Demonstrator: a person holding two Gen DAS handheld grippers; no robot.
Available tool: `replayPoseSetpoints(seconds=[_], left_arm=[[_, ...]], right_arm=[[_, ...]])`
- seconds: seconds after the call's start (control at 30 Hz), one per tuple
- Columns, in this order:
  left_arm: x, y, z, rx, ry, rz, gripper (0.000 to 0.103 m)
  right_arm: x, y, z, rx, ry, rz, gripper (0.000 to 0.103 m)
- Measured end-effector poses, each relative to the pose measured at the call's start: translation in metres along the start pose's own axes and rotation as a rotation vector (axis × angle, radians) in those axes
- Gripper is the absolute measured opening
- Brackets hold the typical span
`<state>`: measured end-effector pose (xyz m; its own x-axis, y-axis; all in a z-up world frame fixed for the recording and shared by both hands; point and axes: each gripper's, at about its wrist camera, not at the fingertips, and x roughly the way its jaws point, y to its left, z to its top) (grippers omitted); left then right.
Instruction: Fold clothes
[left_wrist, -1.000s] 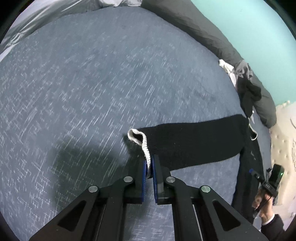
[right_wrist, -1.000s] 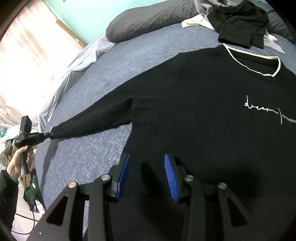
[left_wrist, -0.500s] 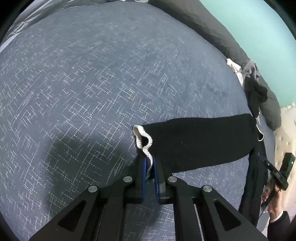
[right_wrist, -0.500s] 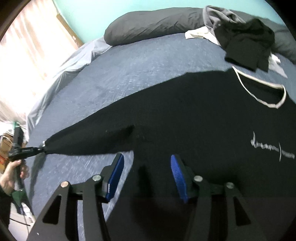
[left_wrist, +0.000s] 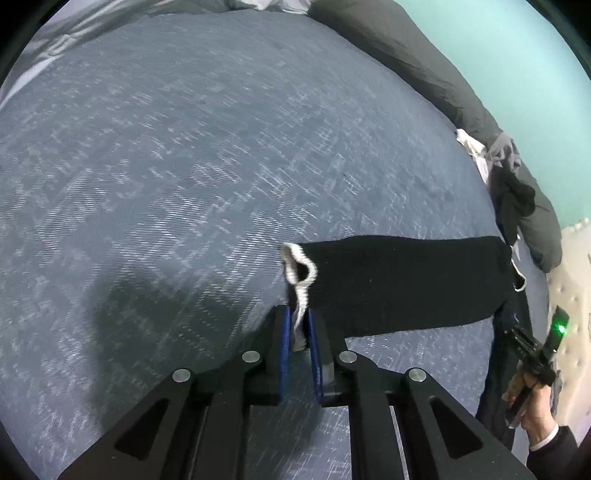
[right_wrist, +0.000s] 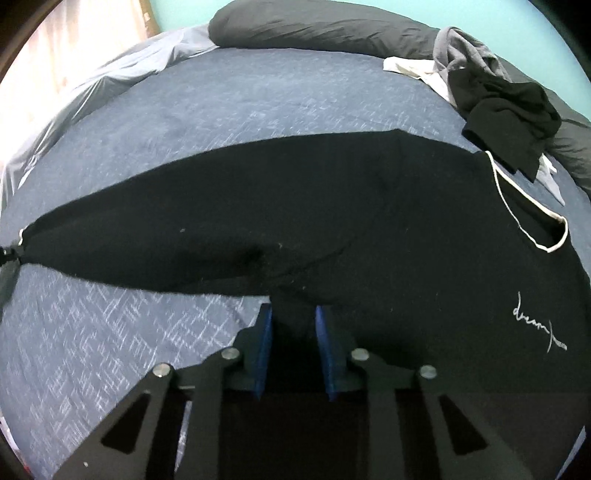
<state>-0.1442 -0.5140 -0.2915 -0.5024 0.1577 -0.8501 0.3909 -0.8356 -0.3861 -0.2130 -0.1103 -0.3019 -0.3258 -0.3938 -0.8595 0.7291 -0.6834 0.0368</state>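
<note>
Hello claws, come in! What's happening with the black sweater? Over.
Left claw shut on white cuff. Right claw shut on black sweater by the armpit. Clothes pile lies beyond the collar.

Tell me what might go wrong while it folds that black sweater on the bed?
The left gripper pinches only the thin white cuff edge of the black knit sweater, so the sleeve could slip free. The right gripper closes near the armpit and may bunch extra fabric. The crumpled black garment touches the collar and could snag.
</note>
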Motion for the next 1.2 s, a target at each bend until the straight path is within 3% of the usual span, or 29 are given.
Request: replayPoseSetpoints(seconds=[0.13,0.23,0.37,0.57,0.77,1.03,1.2], left_arm=[[-0.022,-0.006,-0.003,-0.003,-0.043,0.036,0.012],[-0.038,-0.020,-0.007,0.014,-0.073,0.035,0.012],[-0.051,-0.052,-0.016,0.023,-0.094,-0.006,0.013],[-0.051,-0.118,-0.035,0.055,-0.098,-0.087,0.022],[-0.040,-0.192,-0.055,0.122,-0.086,-0.136,0.022],[-0.024,-0.268,-0.077,0.202,-0.075,-0.158,0.023],[-0.009,-0.300,-0.089,0.219,-0.067,-0.175,0.026]], right_arm=[[-0.018,-0.012,-0.007,0.071,-0.002,0.120,0.023],[-0.051,-0.030,-0.021,0.096,-0.046,0.131,0.026],[-0.094,-0.075,-0.050,0.175,-0.097,0.148,0.045],[-0.164,-0.189,-0.122,0.344,-0.133,0.043,0.046],[-0.219,-0.291,-0.187,0.483,-0.194,-0.083,0.046],[-0.255,-0.381,-0.252,0.618,-0.230,-0.186,0.046],[-0.264,-0.413,-0.274,0.670,-0.231,-0.216,0.046]])
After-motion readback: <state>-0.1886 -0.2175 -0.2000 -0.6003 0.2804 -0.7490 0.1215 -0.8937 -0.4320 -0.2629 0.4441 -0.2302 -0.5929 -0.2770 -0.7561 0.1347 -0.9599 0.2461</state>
